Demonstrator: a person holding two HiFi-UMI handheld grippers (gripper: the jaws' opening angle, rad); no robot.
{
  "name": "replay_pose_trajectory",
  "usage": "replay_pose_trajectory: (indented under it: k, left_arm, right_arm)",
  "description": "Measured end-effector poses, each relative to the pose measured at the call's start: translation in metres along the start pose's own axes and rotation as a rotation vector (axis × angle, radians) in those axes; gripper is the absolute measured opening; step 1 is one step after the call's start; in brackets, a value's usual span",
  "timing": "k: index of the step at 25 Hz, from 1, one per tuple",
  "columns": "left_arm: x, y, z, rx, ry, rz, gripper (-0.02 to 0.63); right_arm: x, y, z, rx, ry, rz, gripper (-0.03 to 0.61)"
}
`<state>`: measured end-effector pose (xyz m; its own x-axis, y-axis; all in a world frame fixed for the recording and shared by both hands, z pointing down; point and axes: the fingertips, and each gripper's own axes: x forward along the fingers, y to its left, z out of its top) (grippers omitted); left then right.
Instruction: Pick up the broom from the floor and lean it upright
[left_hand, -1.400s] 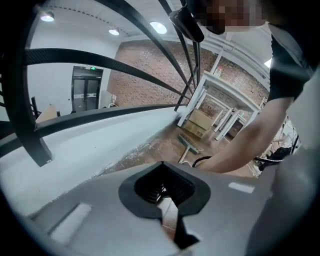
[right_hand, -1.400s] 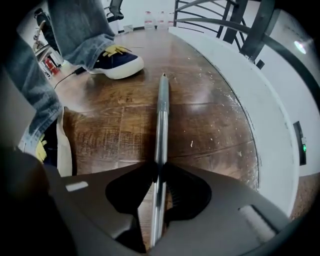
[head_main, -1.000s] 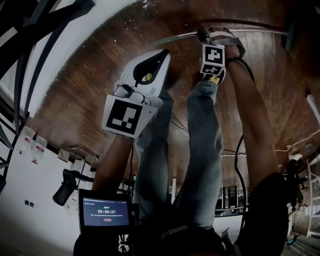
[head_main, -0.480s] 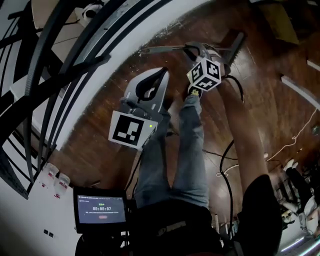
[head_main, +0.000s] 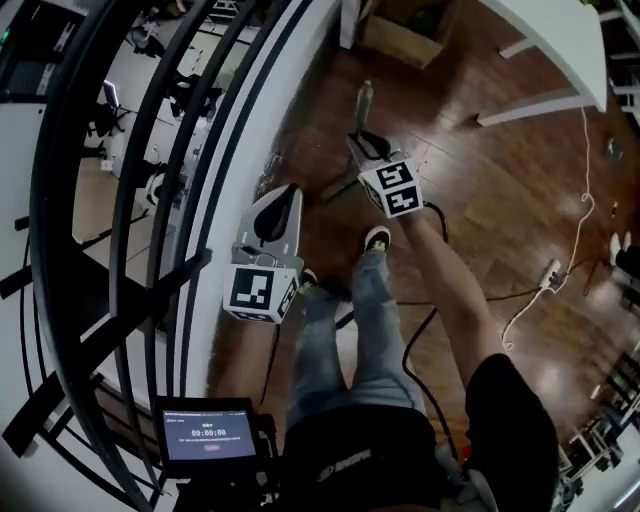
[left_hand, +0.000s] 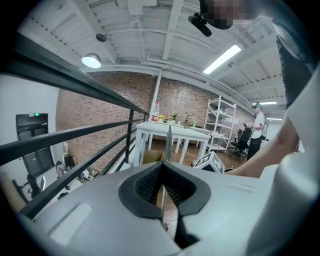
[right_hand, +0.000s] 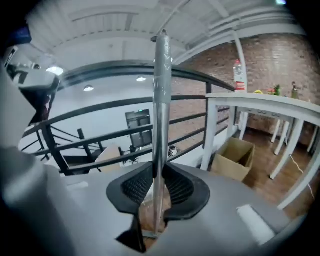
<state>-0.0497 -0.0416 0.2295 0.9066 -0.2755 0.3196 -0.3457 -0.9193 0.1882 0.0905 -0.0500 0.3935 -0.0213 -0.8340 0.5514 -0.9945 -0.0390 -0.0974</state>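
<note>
The right claw (right_hand: 157, 172) is partly open and clamped on the broom (right_hand: 161, 100) handle, which stands upright between its pads, pointing to 12 o'clock. In the head view, the left claw (head_main: 280, 200) is at its 8 o'clock above the floor (head_main: 480, 190), closed and empty.

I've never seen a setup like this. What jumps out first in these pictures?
A shiny metal broom handle stands roughly upright, clamped between the jaws of the right gripper. The left gripper is shut and empty, close to a black railing. Under the person lies a dark wooden floor.
</note>
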Motion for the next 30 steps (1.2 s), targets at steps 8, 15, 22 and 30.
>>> replay_pose_trajectory:
  k: [8,15,22,30]
  left_arm:
    - [0.132,-0.131,0.076,0.157,-0.022,-0.295,0.315]
    - [0.196,-0.233,0.139,0.206,-0.121,-0.458,0.215]
    - [0.248,-0.267,0.144,0.257,-0.100,-0.471,0.109]
    - [0.369,-0.250,0.119,0.198,0.006,-0.553,0.107]
  right_arm:
    - [-0.106,-0.077,0.039,0.149,-0.153,-0.095,0.080]
    - [-0.172,-0.130,0.077,0.092,-0.245,-0.122,0.080]
    - [-0.194,-0.189,0.068,0.157,-0.215,-0.240,0.080]
    - [-0.133,-0.286,0.041,0.264,-0.053,-0.342,0.080]
